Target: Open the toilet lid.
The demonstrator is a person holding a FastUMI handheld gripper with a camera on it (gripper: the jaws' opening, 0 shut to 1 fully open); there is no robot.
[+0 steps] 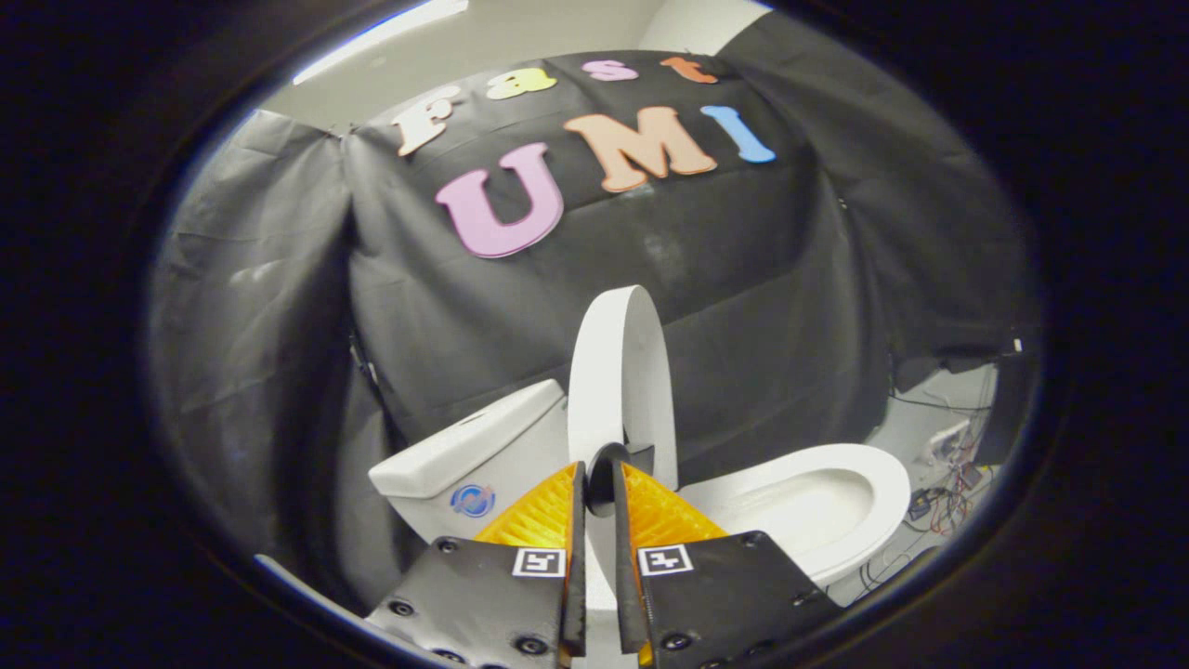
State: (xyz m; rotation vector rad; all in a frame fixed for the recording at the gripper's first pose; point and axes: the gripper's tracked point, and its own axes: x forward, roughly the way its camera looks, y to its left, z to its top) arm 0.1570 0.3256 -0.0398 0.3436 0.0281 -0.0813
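Progress looks nearly complete: the white oval plastic toilet lid (620, 372) stands about upright, edge-on beyond the gripper (599, 483), with the white ceramic bowl (817, 506) uncovered on the right and the white tank (464, 455) on the left. The jaws pinch the lid's near edge between orange fingers (539, 511). Judging from this, only leaning the lid back to the tank and letting go remains.

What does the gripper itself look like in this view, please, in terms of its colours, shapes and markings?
The gripper has two fingers of ribbed orange-yellow plastic, wedge-shaped, with thin black pads along their inner faces. Each is fixed to a flat black plate studded with round black screws. A small square black-and-white marker sits on each plate near the finger's base.
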